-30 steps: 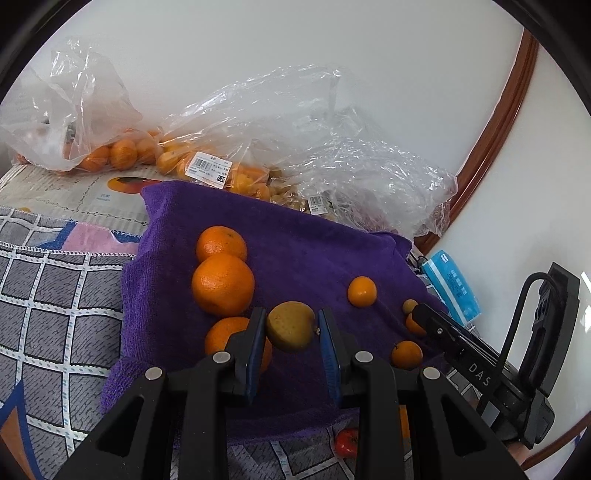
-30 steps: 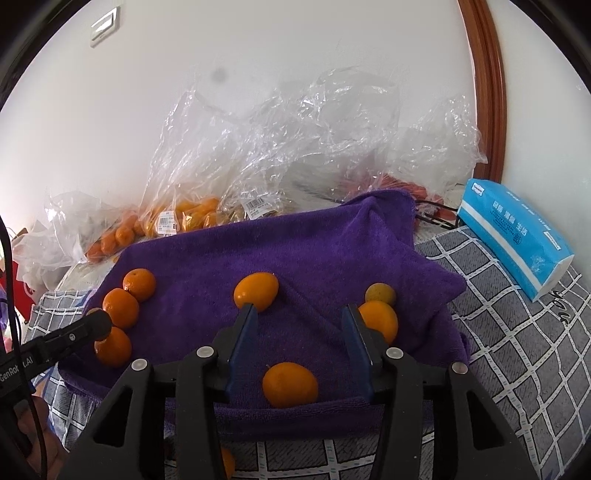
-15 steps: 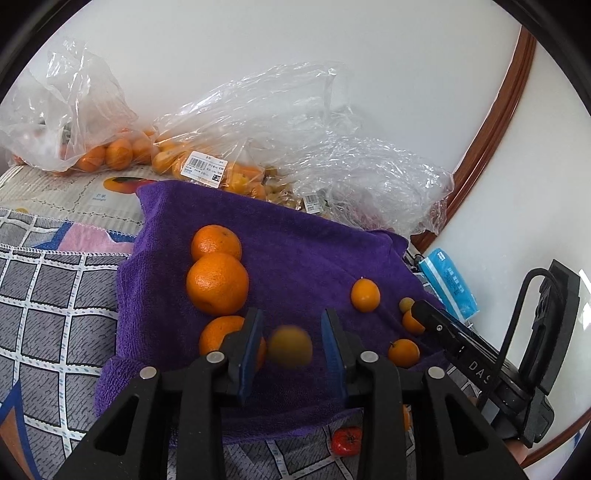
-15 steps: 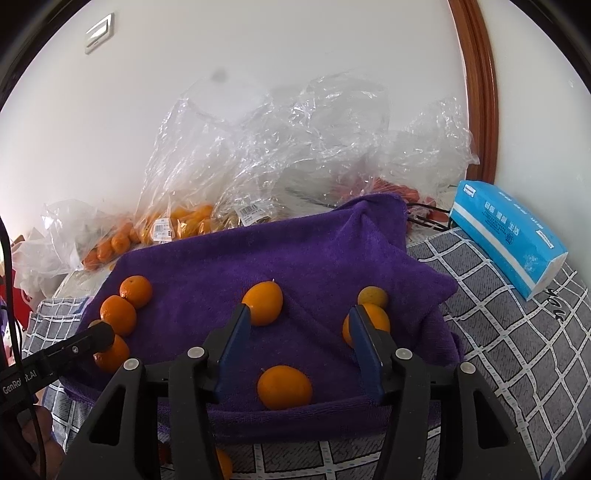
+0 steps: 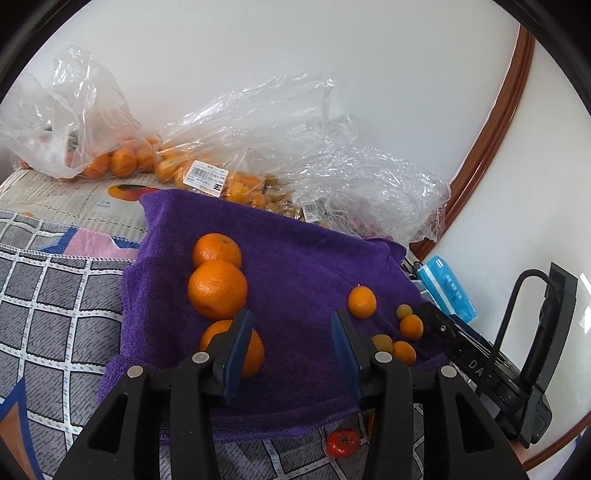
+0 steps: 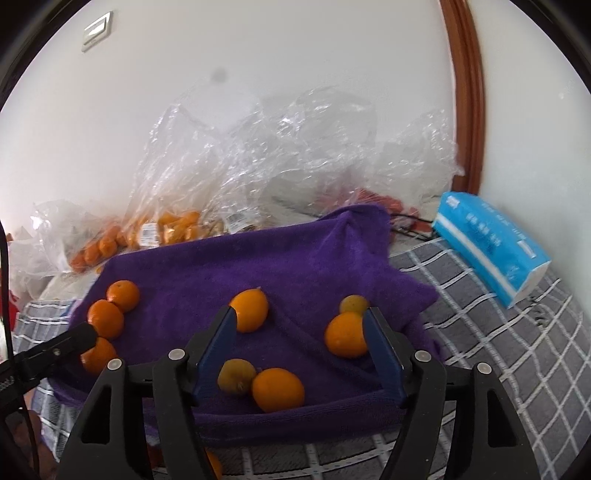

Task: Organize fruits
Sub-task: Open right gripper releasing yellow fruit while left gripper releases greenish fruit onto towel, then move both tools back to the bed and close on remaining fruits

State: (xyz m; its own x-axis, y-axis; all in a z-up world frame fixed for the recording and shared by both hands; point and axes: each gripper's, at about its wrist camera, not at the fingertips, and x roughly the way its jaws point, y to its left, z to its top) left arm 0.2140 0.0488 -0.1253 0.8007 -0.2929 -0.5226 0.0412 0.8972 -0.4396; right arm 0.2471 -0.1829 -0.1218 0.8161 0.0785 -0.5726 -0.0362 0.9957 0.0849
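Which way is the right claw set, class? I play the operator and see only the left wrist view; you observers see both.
Observer: The right claw is open and grips nothing.
Operator: What lies just ahead of it?
Observer: A yellowish fruit touching an orange fruit, near the front edge of the purple towel.
Operator: Anything on the wall?
Observer: A white switch plate, at the upper left.

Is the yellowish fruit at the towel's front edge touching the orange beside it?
Touching. The right wrist view shows the yellowish fruit pressed against the orange, no purple towel visible between them.
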